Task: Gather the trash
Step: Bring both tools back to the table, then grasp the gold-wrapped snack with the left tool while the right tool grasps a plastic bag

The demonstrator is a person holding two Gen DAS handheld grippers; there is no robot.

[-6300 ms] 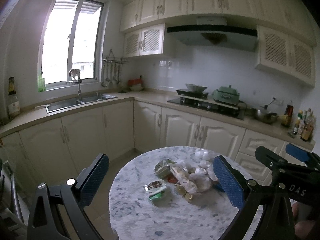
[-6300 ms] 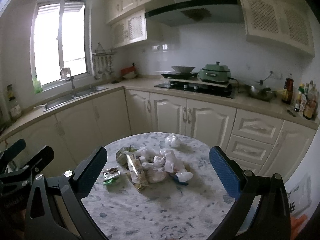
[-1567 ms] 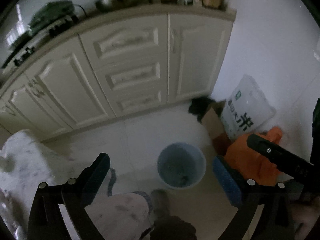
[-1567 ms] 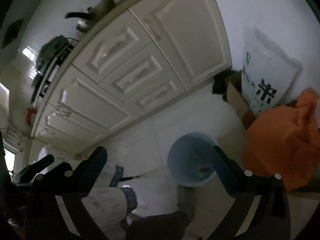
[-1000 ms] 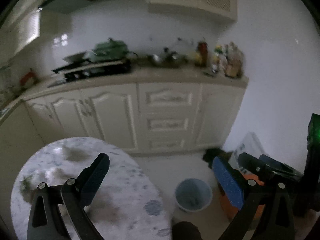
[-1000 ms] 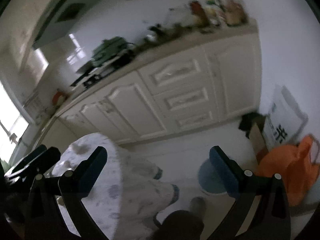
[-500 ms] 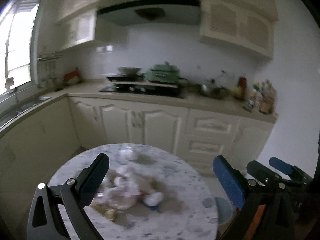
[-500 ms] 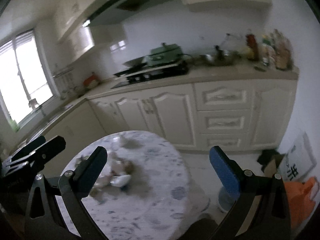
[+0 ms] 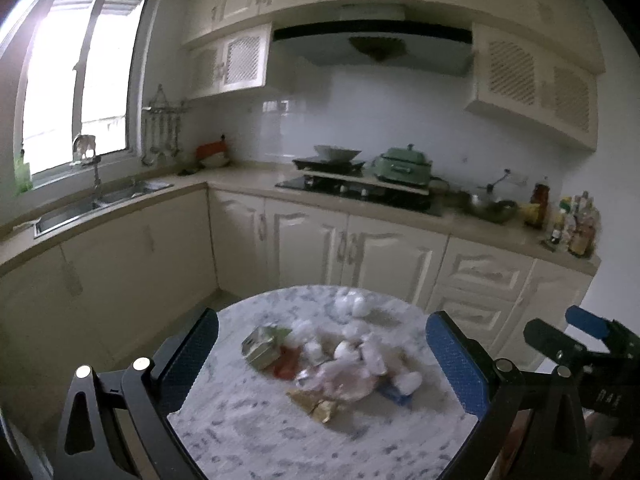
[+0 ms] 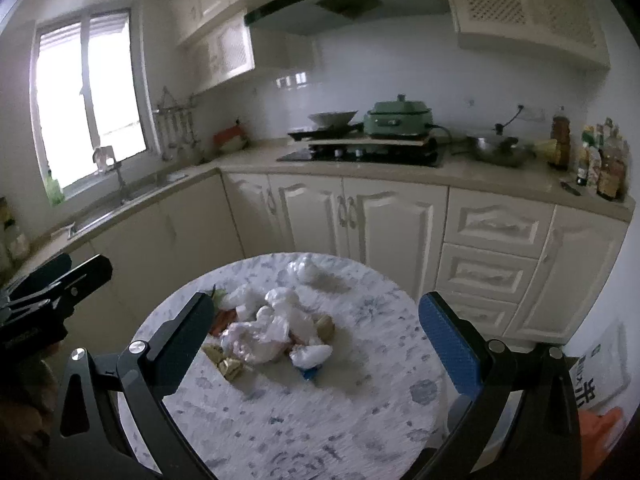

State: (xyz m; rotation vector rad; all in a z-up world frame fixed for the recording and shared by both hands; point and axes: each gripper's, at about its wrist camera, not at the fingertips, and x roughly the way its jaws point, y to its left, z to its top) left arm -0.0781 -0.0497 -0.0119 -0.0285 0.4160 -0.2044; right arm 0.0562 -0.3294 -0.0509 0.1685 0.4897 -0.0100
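Both grippers' fingers spread wide, holding nothing.
Left gripper [image 9: 320,356] and right gripper [image 10: 316,336] hover level, framing the trash pile [image 10: 272,332] on the round bench [image 10: 360,420].

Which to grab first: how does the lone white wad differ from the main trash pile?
The lone white wad sits apart at the table's far side; the main trash pile sits centrally. The wad is all white; the pile mixes white wads with coloured wrappers. Both rest untouched on the marble table.

The left gripper [image 9: 322,362] is held with jaws spread wide; the right gripper [image 10: 314,346] is likewise held agape, nothing clasped.
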